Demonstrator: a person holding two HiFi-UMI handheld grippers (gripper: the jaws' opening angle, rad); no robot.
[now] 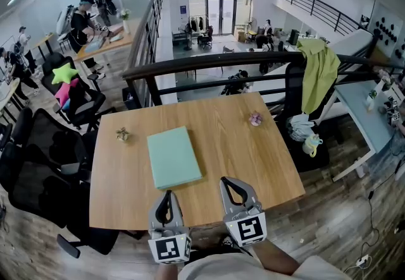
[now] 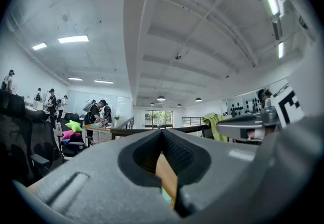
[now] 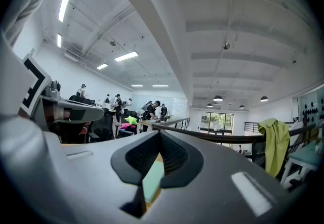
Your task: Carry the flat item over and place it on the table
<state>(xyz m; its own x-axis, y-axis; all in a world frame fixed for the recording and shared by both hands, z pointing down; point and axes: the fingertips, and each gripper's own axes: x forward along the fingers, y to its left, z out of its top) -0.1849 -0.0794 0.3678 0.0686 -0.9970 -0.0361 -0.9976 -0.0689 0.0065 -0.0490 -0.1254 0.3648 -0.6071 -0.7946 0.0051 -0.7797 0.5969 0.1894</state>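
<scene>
The left hand-held gripper [image 1: 168, 194] is held shut and empty over the near edge of the table [image 1: 266, 165]. The flat teal item [image 1: 174, 157] is laid on the table, left of centre, just beyond that gripper. The right hand-held gripper [image 1: 227, 181] is likewise closed on nothing.

i'm in an open-plan office, up on a mezzanine: black swivel chairs [image 1: 38, 152] crowd my left, people [image 1: 82, 19] bend over a worktop [image 1: 111, 45], a dark railing [image 1: 209, 64] overlooks a lower floor with glass doors [image 1: 221, 4], strip lights [image 2: 73, 39] overhead.
</scene>
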